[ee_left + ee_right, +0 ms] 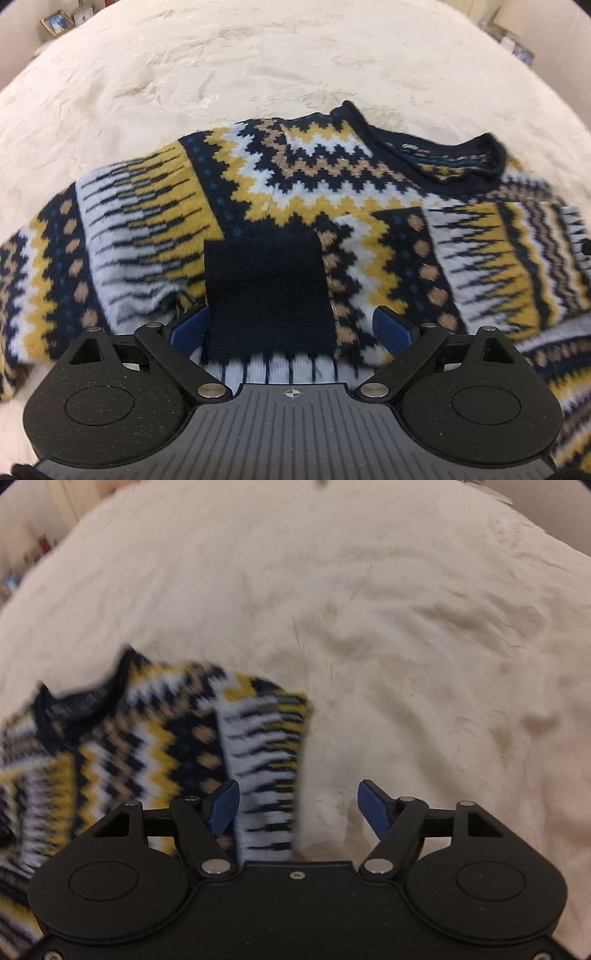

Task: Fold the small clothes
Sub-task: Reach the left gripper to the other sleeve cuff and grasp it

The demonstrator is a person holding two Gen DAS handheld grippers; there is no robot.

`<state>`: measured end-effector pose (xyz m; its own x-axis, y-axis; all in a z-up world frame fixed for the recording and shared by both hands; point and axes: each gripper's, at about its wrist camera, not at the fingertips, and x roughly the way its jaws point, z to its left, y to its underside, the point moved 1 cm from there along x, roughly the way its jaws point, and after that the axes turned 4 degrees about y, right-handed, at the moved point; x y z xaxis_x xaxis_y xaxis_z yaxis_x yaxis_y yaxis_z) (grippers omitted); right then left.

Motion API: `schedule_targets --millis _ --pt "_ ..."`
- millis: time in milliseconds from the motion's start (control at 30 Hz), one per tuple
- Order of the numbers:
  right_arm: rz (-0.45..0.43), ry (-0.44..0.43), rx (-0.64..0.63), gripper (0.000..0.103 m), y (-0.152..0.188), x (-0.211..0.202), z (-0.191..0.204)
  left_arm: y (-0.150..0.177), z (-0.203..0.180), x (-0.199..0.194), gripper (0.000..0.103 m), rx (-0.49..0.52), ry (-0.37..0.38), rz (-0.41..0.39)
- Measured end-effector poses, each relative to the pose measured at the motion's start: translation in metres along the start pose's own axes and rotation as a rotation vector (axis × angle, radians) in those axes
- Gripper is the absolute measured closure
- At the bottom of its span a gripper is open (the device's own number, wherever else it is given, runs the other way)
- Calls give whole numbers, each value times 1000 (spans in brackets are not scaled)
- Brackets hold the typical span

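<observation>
A knitted sweater in navy, yellow, white and tan zigzags lies flat on a cream bedspread, with its navy collar at the far right. One sleeve is folded across the body, and its plain navy cuff lies between the blue pads of my left gripper. That gripper is open, and its right pad stands clear of the cuff. In the blurred right wrist view the sweater fills the lower left. My right gripper is open over its striped right edge and bare bedspread.
Picture frames stand beyond the bed's far left corner, and small boxes or frames beyond the far right. Blurred clutter shows past the bed's left edge in the right wrist view. Cream bedspread stretches beyond the sweater.
</observation>
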<state>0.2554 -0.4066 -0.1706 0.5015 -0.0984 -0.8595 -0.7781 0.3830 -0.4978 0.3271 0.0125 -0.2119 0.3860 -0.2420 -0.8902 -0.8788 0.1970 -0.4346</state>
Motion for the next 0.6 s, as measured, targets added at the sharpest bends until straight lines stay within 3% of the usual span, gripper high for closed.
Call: schedule_targets --millis 100,267,600 --pt "-59 -57 11 18 4 -31 12 12 8 -22 8 -43 26 -21" --pt "-101 -160 -12 2 26 -74 41 37 30 -65 8 -116 -21 -72" --pt "-50 -295 -76 1 92 -117 107 91 132 -136 8 -329 -165 -110"
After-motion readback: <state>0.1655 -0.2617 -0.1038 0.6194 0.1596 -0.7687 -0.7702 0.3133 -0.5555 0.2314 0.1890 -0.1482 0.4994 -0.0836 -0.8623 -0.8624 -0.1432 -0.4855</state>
